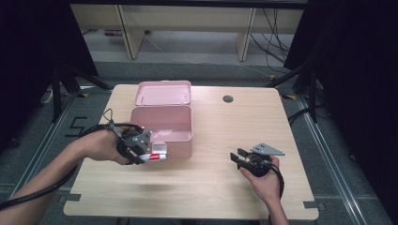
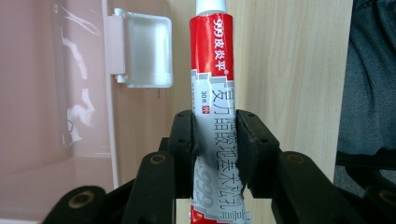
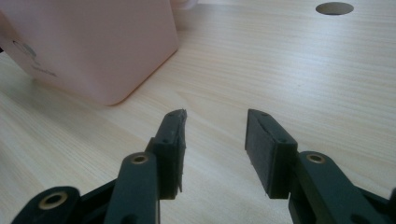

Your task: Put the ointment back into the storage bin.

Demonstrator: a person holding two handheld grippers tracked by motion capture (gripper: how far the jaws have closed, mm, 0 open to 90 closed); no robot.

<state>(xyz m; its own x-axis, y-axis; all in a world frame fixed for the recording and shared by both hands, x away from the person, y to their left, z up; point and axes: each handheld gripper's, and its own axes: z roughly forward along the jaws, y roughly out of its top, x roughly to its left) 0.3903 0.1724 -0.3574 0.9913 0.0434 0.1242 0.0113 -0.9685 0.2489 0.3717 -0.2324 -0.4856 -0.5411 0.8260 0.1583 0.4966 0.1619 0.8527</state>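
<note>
A: Your left hand (image 1: 101, 146) is in from the lower left, forearm angled across the table edge, left gripper (image 1: 141, 149) level, pointing right at the front of the pink box (image 1: 162, 129).

B: Jaws?

A: Clamped on the tube (image 2: 215, 112), red and silver with a white cap. Pads squeeze its lower middle; the cap end sticks out past the tips, the tail end runs back between the jaws. It's held just beside the box's front wall, near the latch (image 2: 142, 51).

B: Your right?

A: Right hand (image 1: 265, 180) rests low on the table, right gripper (image 3: 215, 135) aimed left, jaws apart, nothing between.

B: Surroundings?

A: Light wood table (image 1: 211, 187), cable hole (image 1: 228, 99) at the back, box lid (image 1: 163, 92) open. Grey floor, dark curtains at both sides.
</note>
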